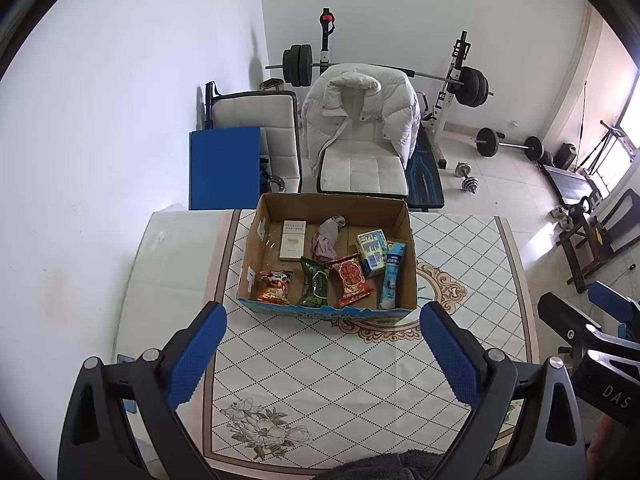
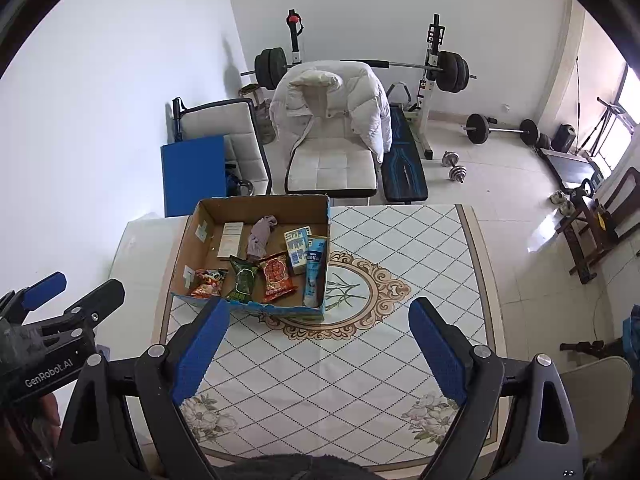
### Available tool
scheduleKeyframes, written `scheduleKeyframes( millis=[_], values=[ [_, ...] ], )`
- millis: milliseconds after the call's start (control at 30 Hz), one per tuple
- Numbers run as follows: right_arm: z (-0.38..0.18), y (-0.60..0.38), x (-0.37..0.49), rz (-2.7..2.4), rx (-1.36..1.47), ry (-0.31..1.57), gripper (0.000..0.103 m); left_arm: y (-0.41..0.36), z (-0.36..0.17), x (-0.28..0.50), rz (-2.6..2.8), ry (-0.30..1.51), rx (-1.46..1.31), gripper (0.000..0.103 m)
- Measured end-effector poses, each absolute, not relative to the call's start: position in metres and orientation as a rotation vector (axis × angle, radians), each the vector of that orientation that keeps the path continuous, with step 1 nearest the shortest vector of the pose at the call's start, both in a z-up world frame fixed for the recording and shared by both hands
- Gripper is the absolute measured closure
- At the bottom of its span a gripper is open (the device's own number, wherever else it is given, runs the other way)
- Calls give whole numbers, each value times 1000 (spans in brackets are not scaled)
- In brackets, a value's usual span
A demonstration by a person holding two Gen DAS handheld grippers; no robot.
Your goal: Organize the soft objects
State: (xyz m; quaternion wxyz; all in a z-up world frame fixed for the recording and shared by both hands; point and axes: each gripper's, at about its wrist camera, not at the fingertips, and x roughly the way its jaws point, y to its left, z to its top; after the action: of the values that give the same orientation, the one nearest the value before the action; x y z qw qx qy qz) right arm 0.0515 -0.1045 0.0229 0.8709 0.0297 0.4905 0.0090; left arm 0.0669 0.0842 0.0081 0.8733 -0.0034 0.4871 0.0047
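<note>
An open cardboard box (image 1: 404, 216) (image 2: 188, 236) stands on the table (image 1: 312, 368) (image 2: 360, 360). Inside lie a crumpled mauve cloth (image 1: 326, 238) (image 2: 260, 234), an orange snack bag (image 1: 274, 286) (image 2: 208, 282), a green bag (image 1: 315, 286) (image 2: 243, 280), a red bag (image 1: 351, 279) (image 2: 277, 276), a blue-white carton (image 1: 371, 252) (image 2: 297, 250), a blue tube (image 1: 393, 276) (image 2: 314, 274) and a flat beige packet (image 1: 293, 240) (image 2: 230, 240). My left gripper (image 1: 322, 318) is open and empty above the table, short of the box. My right gripper (image 2: 320, 312) is open and empty beside it.
A white chair with a puffy white jacket (image 1: 360, 116) (image 2: 328, 108) stands behind the table. A second chair and a blue board (image 1: 224, 168) (image 2: 192, 174) are at the left. Barbells and dumbbells (image 1: 466, 176) lie on the floor. Dark fuzzy fabric (image 1: 380, 468) shows at the bottom edge.
</note>
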Motion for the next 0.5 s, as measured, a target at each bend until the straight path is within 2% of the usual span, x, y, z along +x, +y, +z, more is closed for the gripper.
scheduleKeyframes(
  millis=[500],
  values=[
    [20, -111, 52, -11, 60, 1028, 10, 85, 6, 69, 16, 1016, -3, 4]
  ],
)
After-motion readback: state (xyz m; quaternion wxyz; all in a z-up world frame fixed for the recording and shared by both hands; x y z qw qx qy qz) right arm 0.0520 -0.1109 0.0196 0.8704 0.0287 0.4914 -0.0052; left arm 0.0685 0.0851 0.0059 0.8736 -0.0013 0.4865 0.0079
